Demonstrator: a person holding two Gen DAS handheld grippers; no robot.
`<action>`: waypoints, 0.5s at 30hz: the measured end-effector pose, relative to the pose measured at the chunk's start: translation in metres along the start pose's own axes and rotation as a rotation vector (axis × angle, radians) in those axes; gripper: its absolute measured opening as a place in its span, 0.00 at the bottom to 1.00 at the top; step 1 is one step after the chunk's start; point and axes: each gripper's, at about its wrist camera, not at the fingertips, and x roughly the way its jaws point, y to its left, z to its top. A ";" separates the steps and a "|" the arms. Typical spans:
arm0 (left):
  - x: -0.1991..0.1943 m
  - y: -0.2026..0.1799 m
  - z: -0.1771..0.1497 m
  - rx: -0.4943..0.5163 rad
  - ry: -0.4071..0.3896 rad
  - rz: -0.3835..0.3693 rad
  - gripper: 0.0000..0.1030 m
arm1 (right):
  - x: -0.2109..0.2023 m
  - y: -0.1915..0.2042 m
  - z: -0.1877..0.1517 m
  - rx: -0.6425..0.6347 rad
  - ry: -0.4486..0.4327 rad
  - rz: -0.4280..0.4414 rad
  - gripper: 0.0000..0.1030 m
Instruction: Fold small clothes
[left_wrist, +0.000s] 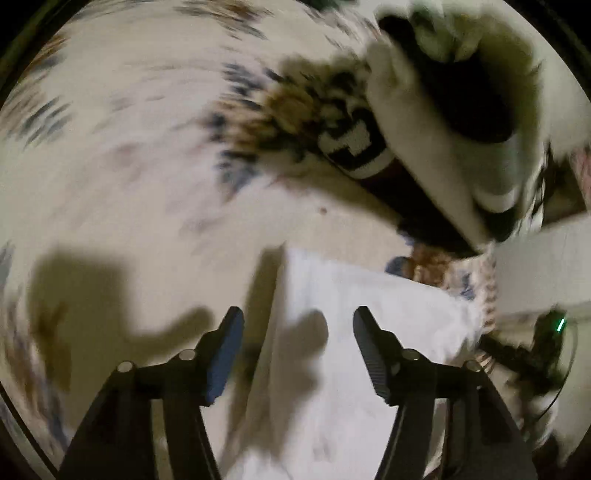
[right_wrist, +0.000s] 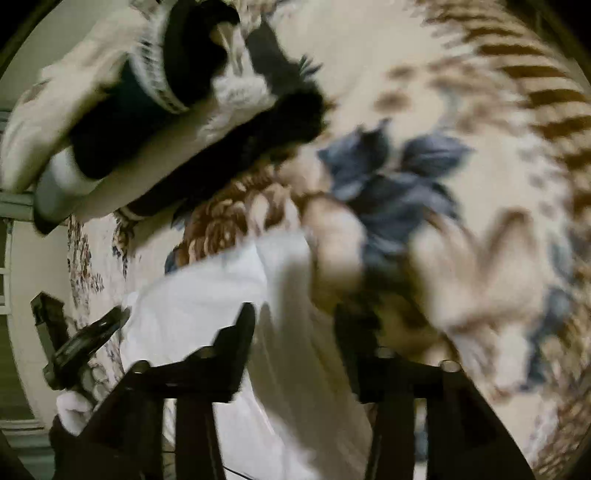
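White garment (left_wrist: 369, 332) is seen just ahead of both grippers, left gripper (left_wrist: 298, 325) and right gripper (right_wrist: 295, 325) spread wide (blurred), nothing gripped.

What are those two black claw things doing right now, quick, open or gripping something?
Left gripper: open, holding nothing, over the white cloth garment.
Right gripper: open, holding nothing, over the same white cloth garment.

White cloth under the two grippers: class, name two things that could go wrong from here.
1. Both views are smeared by motion, so a grab at the white cloth may miss its edge.
2. The left gripper and right gripper are open and hold nothing; the pile of socks lies close, so a sweep might drag it along.
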 end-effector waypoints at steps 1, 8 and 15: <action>-0.014 0.006 -0.016 -0.041 -0.013 -0.018 0.59 | -0.011 -0.001 -0.011 0.006 -0.021 -0.009 0.53; -0.009 0.024 -0.088 -0.341 0.026 -0.123 0.59 | -0.007 -0.034 -0.092 0.277 0.018 0.154 0.53; 0.023 0.012 -0.084 -0.353 -0.014 -0.062 0.44 | 0.030 -0.022 -0.100 0.373 -0.052 0.214 0.32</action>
